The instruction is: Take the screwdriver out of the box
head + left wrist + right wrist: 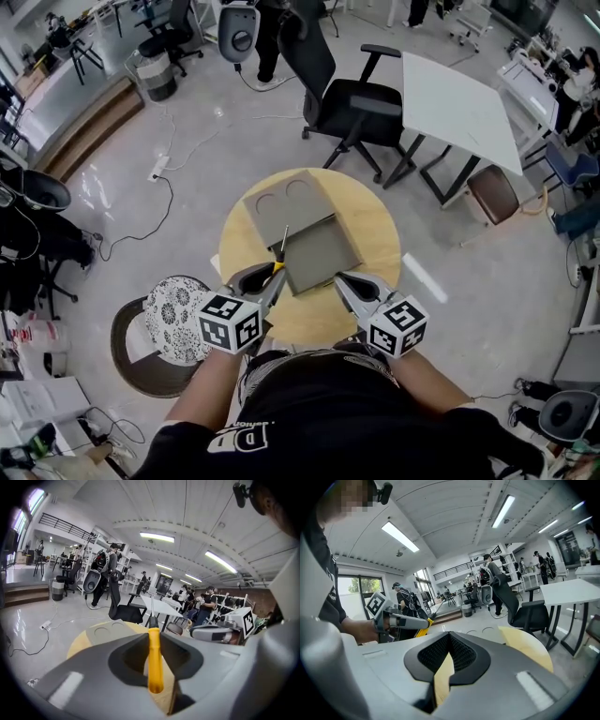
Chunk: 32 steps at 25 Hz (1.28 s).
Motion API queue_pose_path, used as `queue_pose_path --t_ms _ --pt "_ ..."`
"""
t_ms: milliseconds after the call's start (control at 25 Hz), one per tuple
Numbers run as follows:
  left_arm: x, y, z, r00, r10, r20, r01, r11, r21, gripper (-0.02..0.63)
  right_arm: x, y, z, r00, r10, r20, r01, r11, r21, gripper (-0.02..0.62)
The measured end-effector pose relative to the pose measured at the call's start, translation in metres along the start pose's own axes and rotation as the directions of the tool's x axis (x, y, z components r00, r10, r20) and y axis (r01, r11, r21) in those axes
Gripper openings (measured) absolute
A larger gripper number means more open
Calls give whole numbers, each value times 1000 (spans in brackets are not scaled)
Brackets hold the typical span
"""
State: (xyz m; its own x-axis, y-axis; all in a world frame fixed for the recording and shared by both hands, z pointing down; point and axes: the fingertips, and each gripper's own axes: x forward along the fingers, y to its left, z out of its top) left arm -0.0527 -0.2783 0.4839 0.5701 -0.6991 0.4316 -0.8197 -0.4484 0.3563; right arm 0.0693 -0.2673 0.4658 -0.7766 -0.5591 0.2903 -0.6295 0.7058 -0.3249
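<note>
A screwdriver point(278, 256) with a yellow handle point(155, 660) and a thin metal shaft is clamped between the jaws of my left gripper point(271, 273) point(153, 637). Its shaft points away from me, over the front left corner of the grey box point(320, 254). The box lies open on the round wooden table point(375, 230), its lid point(287, 203) point(111, 631) folded back with two round recesses showing. My right gripper point(341, 278) point(450, 637) is shut with nothing in it, just off the box's front right corner. From the right gripper view the left gripper point(405, 619) and the yellow handle point(423, 631) show at left.
A black office chair point(354, 96) and a white table point(461, 108) stand beyond the round table. A stool with a patterned seat point(174, 319) is at my left. A power strip point(157, 169) and cables lie on the floor. People stand in the background.
</note>
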Motion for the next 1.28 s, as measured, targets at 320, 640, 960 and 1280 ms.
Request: queue_pose_path --t_ms 320,640,960,1280 --pt "-14 1 -2 999 -10 31 11 1000 -29 138 11 6 1 1000 10 -23 -10 1000 -16 -2" --pt "-20 -7 -1 999 -35 40 35 999 -10 138 15 12 -3 999 3 -45 -5 1000 -31 -2" --pt "-29 -3 4 997 -32 64 32 999 -1 138 19 18 -6 999 4 -52 -6 999 -38 -2" --pt "-30 -5 5 998 -22 63 21 1000 8 138 17 20 -6 999 10 -48 -12 999 -46 -2"
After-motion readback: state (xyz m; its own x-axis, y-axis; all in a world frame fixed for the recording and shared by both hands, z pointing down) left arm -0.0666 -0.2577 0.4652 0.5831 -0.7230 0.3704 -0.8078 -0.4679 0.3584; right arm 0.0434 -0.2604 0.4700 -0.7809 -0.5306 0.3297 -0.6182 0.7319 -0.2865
